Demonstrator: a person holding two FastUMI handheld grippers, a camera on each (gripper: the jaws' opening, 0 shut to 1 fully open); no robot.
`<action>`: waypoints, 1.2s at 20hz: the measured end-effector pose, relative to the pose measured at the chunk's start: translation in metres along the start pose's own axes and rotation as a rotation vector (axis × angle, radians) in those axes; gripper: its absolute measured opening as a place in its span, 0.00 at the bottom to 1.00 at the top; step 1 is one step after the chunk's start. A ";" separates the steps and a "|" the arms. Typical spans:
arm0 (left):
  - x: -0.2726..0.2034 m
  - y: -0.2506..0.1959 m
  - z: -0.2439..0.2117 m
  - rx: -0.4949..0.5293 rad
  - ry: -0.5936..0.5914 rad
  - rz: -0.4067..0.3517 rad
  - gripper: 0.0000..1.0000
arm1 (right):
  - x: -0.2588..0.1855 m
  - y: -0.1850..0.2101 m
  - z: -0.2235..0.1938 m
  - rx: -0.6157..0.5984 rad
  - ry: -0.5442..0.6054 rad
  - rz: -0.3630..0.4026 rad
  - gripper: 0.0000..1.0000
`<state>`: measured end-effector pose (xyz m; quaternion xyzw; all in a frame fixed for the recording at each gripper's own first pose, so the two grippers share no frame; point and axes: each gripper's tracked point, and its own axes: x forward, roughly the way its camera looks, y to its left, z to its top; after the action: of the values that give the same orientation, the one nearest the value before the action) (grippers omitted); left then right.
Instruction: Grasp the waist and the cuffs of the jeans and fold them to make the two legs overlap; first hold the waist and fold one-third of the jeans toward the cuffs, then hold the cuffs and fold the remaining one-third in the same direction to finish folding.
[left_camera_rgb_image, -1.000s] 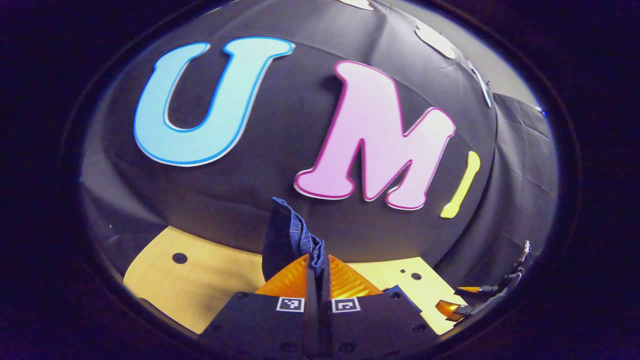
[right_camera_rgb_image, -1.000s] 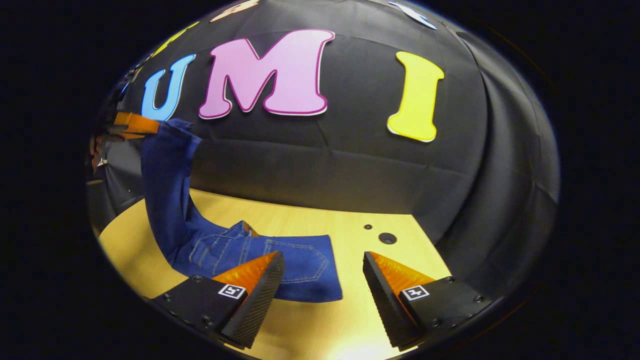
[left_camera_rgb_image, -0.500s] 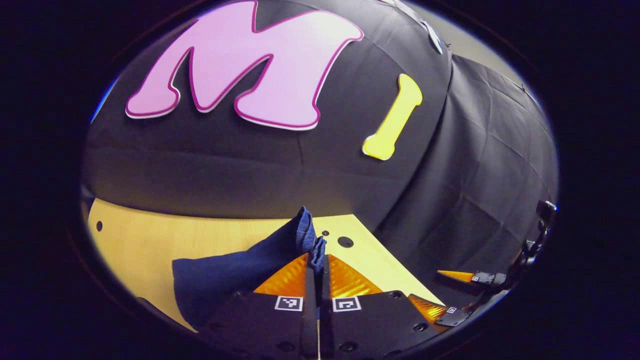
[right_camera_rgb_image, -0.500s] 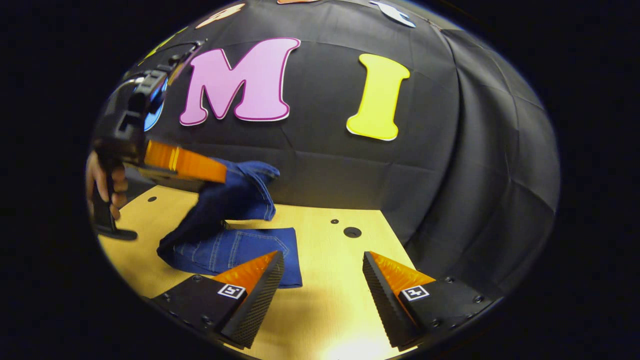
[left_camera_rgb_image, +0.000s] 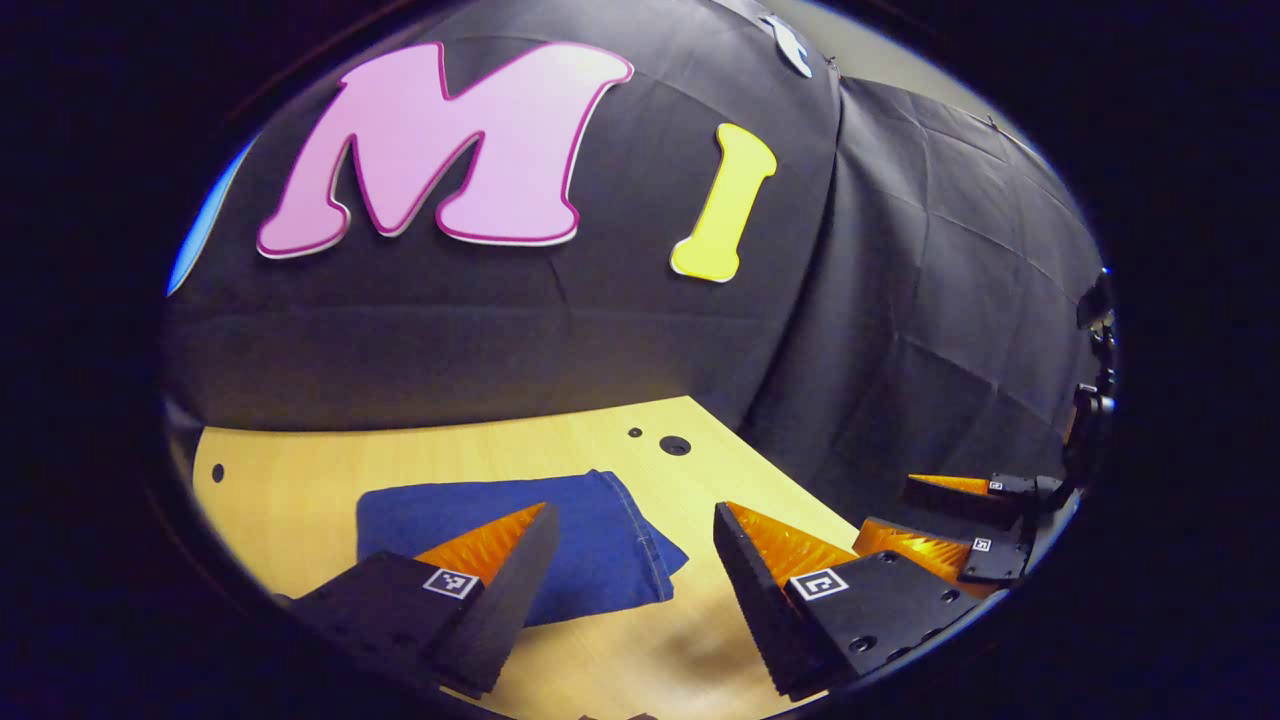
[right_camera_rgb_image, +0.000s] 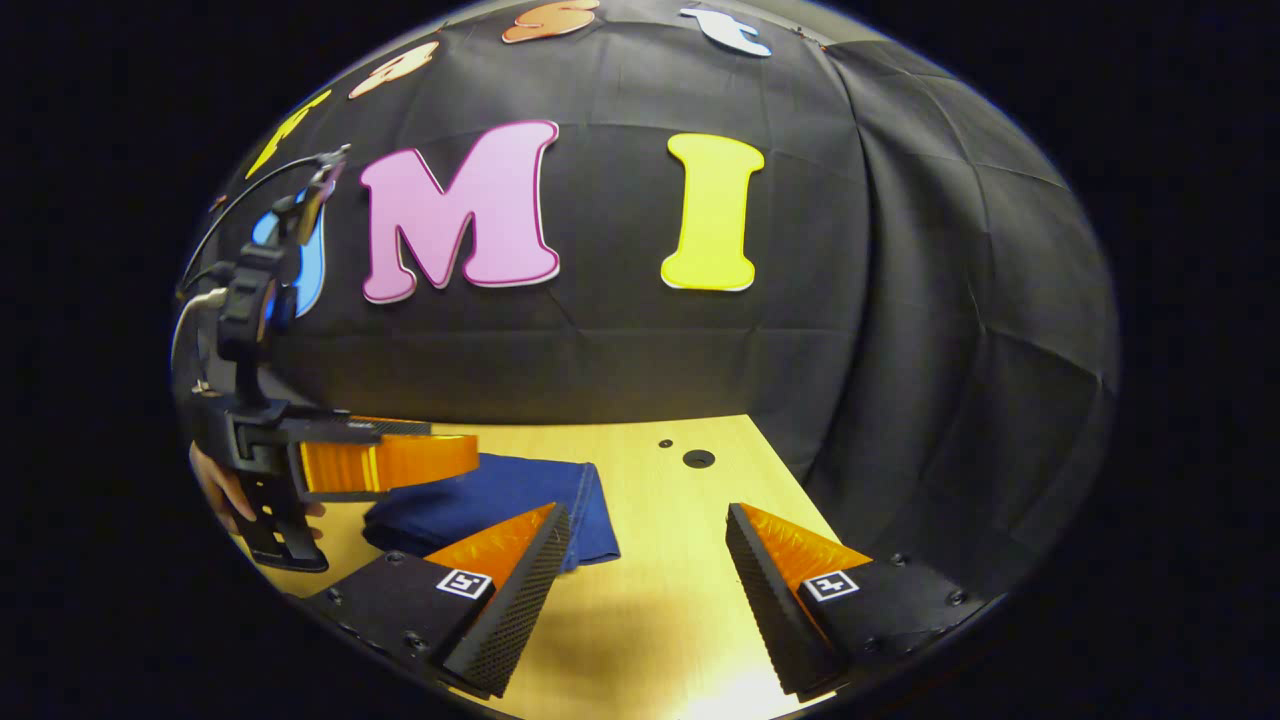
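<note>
On the tabletop (left_camera_rgb_image: 300, 470), the jeans (left_camera_rgb_image: 590, 520) lie folded into a compact blue bundle, with the left hand-held gripper (left_camera_rgb_image: 630, 570) wide and empty just above its edge at about 9 o'clock of its fingers. The right hand-held gripper (right_camera_rgb_image: 648, 570) is likewise wide, holding nothing, the bundle at its 10 o'clock. Denim looks soft, fairly heavy and limp; any tidying grip belongs on the thick hemmed edge.
</note>
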<state>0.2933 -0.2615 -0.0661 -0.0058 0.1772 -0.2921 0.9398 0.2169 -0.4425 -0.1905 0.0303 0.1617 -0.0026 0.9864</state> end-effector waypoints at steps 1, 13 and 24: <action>-0.026 0.005 0.008 0.007 -0.039 0.021 0.97 | -0.010 0.007 0.006 0.001 -0.012 0.005 0.96; -0.324 0.066 0.043 0.025 -0.327 0.289 0.96 | -0.185 0.082 0.102 -0.133 -0.249 0.027 0.96; -0.398 0.065 0.028 0.005 -0.368 0.362 0.96 | -0.280 0.153 0.104 -0.111 -0.328 0.146 0.93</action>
<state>0.0334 0.0088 0.0839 -0.0246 0.0008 -0.1135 0.9932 -0.0127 -0.2975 0.0059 -0.0135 -0.0039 0.0728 0.9972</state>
